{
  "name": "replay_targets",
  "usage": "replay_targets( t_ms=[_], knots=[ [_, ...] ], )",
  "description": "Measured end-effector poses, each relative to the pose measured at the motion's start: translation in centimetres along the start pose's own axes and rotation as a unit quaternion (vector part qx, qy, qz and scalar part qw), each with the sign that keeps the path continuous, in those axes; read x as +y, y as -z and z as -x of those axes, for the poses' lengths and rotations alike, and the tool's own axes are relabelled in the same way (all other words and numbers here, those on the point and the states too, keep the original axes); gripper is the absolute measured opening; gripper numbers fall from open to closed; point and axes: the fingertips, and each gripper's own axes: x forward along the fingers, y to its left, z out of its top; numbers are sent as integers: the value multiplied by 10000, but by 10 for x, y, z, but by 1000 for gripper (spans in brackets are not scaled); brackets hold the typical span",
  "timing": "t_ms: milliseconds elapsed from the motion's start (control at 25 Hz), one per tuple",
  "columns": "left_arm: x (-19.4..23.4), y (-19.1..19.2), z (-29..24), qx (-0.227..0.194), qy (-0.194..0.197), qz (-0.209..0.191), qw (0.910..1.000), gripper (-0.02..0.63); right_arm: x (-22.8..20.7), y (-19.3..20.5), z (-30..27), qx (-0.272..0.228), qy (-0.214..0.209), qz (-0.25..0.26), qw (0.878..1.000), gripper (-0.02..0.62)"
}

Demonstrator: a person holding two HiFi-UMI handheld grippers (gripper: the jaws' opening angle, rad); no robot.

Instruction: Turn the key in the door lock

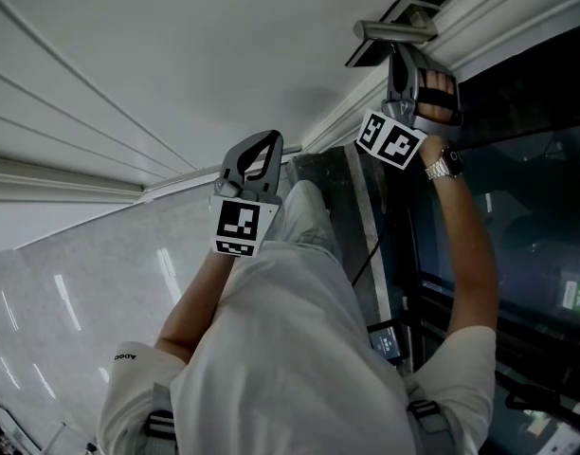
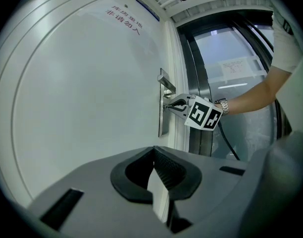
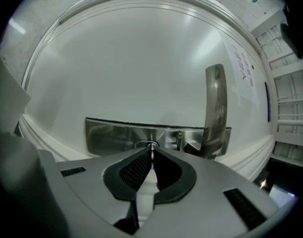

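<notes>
Clamped tight on key with right gripper, nothing in the closed left gripper. Best to roll straight around the key's axis, no sideways yank, staying clear of handle.

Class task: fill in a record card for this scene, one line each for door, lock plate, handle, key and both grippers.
door: white
lock plate: metal, fixed on the door
handle: metal lever on the lock plate
key: thin sliver against the lock plate
right gripper: shut on the key
left gripper: shut, empty, away from the door
</notes>
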Motion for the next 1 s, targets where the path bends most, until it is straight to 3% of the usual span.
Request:
replay_targets(
  t_ms=[240, 440, 760, 1000],
  knots=[
    [-4, -2, -6, -28, 62, 4, 10000, 9, -1, 0, 0, 90, -225, -681, 9974, 14],
    [-7, -5, -10, -68, 93, 20, 9999, 9, -4, 0, 0, 74, -457, -1444, 9884, 12],
    [-8, -5, -13, -79, 67, 59, 9999, 9, -7, 1, -1, 186, -778, -2933, 9527, 12],
    [-6, -4, -13, -71, 42, 78, 9999, 9, -10, 2, -2, 335, -977, -4043, 9088, 12]
  ],
)
